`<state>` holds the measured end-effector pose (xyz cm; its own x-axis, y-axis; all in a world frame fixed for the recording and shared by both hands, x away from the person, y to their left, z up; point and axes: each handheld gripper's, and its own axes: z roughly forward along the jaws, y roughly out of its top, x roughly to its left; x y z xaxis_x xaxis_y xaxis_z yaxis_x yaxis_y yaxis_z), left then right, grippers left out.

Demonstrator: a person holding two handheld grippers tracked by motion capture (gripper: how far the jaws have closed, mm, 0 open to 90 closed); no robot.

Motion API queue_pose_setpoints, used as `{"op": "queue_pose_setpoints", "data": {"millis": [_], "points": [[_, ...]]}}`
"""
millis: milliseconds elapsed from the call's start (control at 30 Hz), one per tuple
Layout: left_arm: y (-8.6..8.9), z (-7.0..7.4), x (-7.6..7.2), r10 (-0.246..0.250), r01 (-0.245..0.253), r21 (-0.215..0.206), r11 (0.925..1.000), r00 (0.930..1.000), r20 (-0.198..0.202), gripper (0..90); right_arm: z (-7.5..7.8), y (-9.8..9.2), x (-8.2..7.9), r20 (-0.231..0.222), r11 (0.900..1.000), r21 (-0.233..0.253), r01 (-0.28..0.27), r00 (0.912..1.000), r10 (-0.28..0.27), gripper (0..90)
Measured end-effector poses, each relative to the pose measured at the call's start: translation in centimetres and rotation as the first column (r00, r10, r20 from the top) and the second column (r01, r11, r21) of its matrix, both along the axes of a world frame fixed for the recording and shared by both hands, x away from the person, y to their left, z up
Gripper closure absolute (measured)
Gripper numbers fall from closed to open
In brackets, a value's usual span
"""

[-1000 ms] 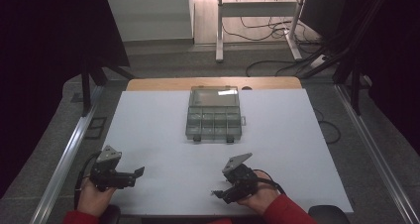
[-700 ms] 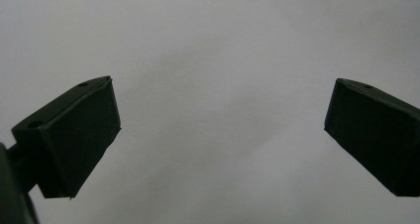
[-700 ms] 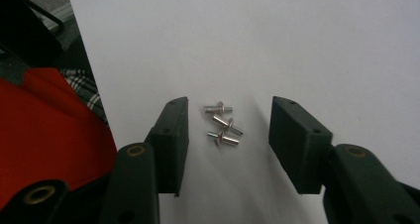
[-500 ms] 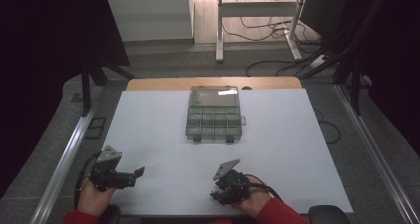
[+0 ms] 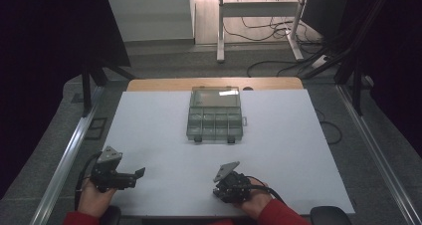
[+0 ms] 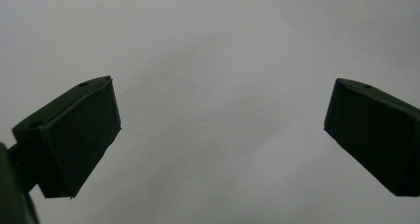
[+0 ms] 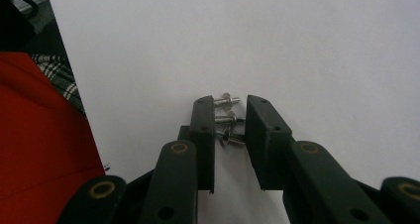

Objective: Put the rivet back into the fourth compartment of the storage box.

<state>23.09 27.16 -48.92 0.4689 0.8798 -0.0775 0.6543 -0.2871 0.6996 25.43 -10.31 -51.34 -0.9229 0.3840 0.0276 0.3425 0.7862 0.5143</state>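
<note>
— Hand-held gripper on the right (image 5: 225,184) first: where is it?

— Low in the high view, right of centre, near the table's (image 5: 149,130) front edge, its grey plate tilted up. In the right gripper view (image 7: 230,122) its jaws stand close together with a narrow gap between them.

— Anything in that gap?

— Three small silver screws (image 7: 227,120), in the middle of that frame. They lie crosswise between the jaws, one above another. The jaws flank them closely; whether the pads actually press on them I cannot tell. So: nearly clenched around the screws, grip unconfirmed.

— And the left hand-held gripper (image 5: 130,176)?

— Lower left of the high view, held in a hand (image 5: 94,199) at the table's front edge, jaws pointing toward the right of the frame. In the left gripper view (image 6: 220,135) it is released: jaws spread wide, bare white table between them.

— What else is on the table?

— A clear compartment box (image 5: 215,113), upper centre of the high view, lid closed, well apart from both grippers.
</note>
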Motion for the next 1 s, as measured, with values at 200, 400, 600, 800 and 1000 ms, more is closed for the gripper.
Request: {"op": "queue_pose_setpoints", "data": {"millis": [200, 400, 600, 800, 1000], "points": [[0.0, 0.0, 0.0, 0.001, -0.001, -0.002, 1.0000, 1.0000, -0.001, 1.3, 0.6, -0.7, 0.5, -0.024, 0.999, 0.045, 0.021, 0.9995, -0.019, 73.5], [0.0, 0.0, 0.0, 0.001, -0.001, -0.002, 1.0000, 1.0000, -0.001, 1.3, 1.1, -1.4, 1.1, -0.022, 0.996, 0.076, 0.044, 0.9989, -0.042, 73.5], [0.0, 0.0, 0.0, 0.000, 0.000, -0.001, 1.0000, 1.0000, -0.001, 1.4, 1.4, -1.8, 1.5, -0.023, 0.994, 0.089, 0.057, 0.9982, -0.055, 73.5], [0.0, 0.0, 0.0, -0.005, 0.005, 0.001, 1.0000, 1.0000, -0.004, 1.8, 1.8, -2.4, 2.0, -0.026, 0.992, 0.101, 0.072, 0.9973, -0.069, 73.5], [-0.1, -0.1, 0.1, -0.005, 0.005, 0.002, 1.0000, 1.0000, -0.008, 2.1, 2.4, -3.0, 2.5, -0.015, 0.990, 0.118, 0.081, 0.9967, -0.079, 73.5]]}}
